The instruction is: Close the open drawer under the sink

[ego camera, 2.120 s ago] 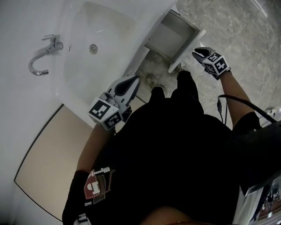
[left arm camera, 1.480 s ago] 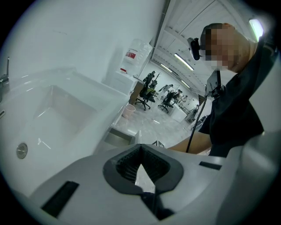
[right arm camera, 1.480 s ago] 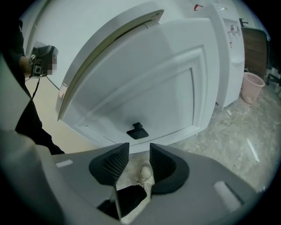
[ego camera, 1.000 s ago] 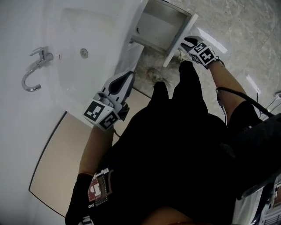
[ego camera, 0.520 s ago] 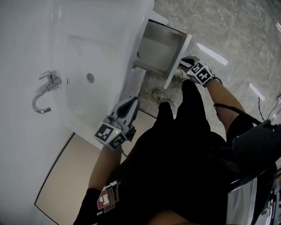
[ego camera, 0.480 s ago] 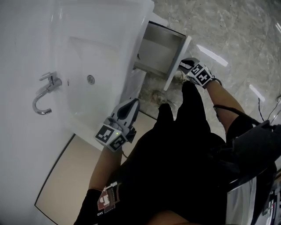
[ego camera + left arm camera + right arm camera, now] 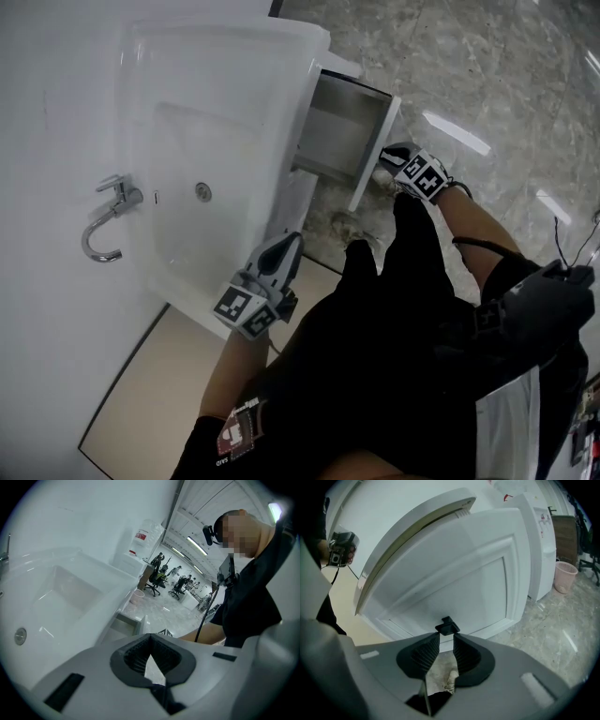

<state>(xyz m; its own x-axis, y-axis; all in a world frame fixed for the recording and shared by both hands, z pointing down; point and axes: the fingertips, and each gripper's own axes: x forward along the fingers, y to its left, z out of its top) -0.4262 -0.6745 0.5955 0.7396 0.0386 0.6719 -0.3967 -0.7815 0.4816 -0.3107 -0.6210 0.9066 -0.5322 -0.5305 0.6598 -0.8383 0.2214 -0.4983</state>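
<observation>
The white drawer (image 7: 342, 136) stands pulled out from under the sink (image 7: 281, 56). Its white front panel (image 7: 454, 573) fills the right gripper view, with a small black knob (image 7: 447, 626) on it. My right gripper (image 7: 446, 637) is at that panel, near its lower end (image 7: 384, 171). Its jaws have just been closing and still show a narrow gap, and the knob sits just ahead of the fingertips. My left gripper (image 7: 291, 244) hovers by the sink's front edge. Its tips meet with nothing between them (image 7: 150, 637).
A chrome tap (image 7: 108, 220) sits at the sink's back. The marble floor under the drawer shows a dirty patch (image 7: 342, 220). A beige panel (image 7: 159, 375) lies by the wall. A pink bin (image 7: 565, 576) stands beside a white cabinet (image 7: 541, 531).
My right gripper has come in from beside the drawer to its front panel. The left gripper stays by the sink's edge. The head view has swung, so the sink sits lower in the picture.
</observation>
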